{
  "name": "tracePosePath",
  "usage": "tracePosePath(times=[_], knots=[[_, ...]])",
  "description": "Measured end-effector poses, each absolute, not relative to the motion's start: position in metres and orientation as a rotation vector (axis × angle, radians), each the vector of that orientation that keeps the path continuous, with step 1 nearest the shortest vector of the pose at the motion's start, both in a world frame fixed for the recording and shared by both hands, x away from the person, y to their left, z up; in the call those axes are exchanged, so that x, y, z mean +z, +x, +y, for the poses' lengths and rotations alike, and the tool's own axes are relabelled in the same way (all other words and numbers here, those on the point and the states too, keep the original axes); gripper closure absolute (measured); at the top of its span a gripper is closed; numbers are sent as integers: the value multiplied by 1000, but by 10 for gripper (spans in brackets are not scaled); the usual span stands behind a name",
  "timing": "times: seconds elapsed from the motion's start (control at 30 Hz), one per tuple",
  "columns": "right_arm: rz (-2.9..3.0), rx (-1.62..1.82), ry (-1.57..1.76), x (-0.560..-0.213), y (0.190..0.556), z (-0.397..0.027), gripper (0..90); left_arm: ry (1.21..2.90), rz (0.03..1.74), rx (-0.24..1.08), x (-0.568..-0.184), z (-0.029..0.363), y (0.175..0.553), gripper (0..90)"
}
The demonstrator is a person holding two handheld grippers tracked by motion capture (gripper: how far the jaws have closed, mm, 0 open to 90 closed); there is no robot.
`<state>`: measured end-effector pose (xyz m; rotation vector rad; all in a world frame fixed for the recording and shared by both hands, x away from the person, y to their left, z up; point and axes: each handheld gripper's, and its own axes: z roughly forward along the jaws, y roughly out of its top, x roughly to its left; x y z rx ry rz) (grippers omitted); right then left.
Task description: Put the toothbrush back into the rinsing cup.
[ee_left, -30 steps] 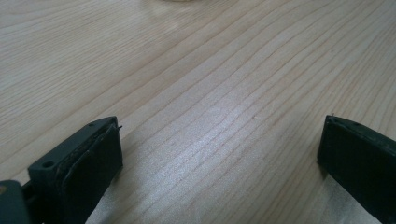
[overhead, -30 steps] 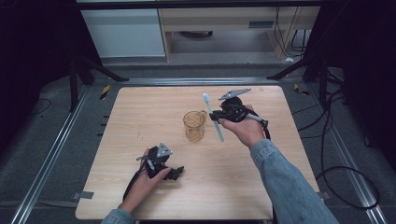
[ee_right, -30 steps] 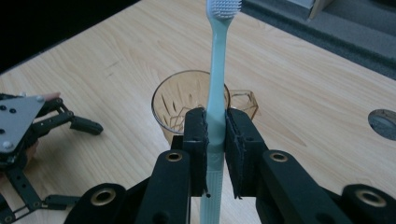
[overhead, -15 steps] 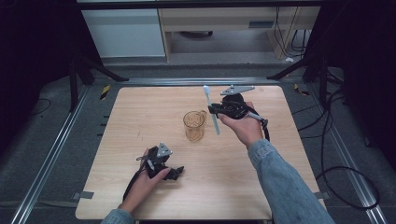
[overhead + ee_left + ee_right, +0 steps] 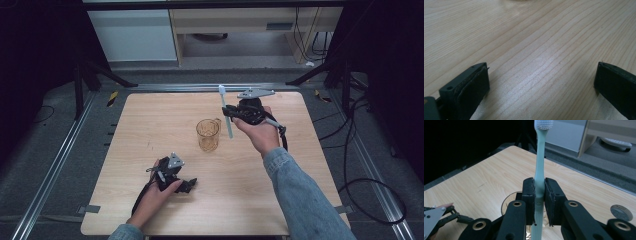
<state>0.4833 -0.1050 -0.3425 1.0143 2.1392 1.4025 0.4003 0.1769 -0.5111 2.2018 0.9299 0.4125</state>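
The left gripper (image 5: 186,185) rests on the wooden table (image 5: 150,125) at about 7 o'clock from the cup, jaws spread wide with only bare wood between them. It sits close to the near edge, so a careless pull back could drag it off; ahead of it the board is free.

The amber cup (image 5: 207,135) stands upright near the table's middle. At about 1 o'clock from it, the right gripper (image 5: 231,113) is held above the board, clenched on the pale green toothbrush (image 5: 226,114), which stands upright in the right gripper view with its bristle head (image 5: 543,123) up and its tail end just over the cup's rim.

The risk, as I judge it: the tail could strike the rim and tip the light cup, or the smooth handle (image 5: 539,182) could slip in the 2 pads if lowered askew.

Beyond, the far edge lies near the right hand; room is ample toward 9 o'clock.
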Motion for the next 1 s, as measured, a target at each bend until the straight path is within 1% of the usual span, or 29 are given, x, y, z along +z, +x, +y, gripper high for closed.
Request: tracePosePath(times=[1.0], knots=[[1958, 1528, 984, -343, 491, -104, 790, 2201, 930, 412, -511, 177, 400, 0]])
